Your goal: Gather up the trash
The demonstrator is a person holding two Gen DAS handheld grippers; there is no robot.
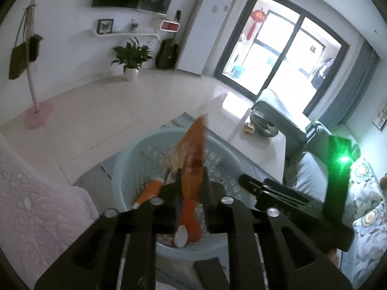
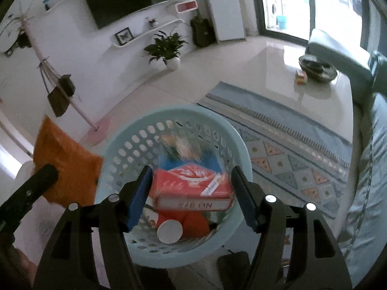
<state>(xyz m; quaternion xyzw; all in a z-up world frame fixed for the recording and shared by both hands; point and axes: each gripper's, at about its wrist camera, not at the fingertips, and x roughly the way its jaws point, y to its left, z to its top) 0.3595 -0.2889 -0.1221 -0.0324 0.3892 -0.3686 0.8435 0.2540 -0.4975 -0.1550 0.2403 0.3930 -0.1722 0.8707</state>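
Hovering over the pale blue basket (image 2: 125, 145), both grippers are in play! The left gripper (image 1: 192, 191) has its fingers clenched on an orange snack bag (image 1: 194, 169), held upright above the basket's rim. The right gripper (image 2: 191, 188) has its fingers spread wide, released, with a red box (image 2: 193, 186) blurred between them but not touching either one. Down inside the basket lies an orange cup (image 2: 181, 224), white bottom showing. On the right, the patterned rug (image 2: 290, 149), and beyond it a white desk (image 2: 321, 96) carrying a dark bowl (image 2: 316, 68)
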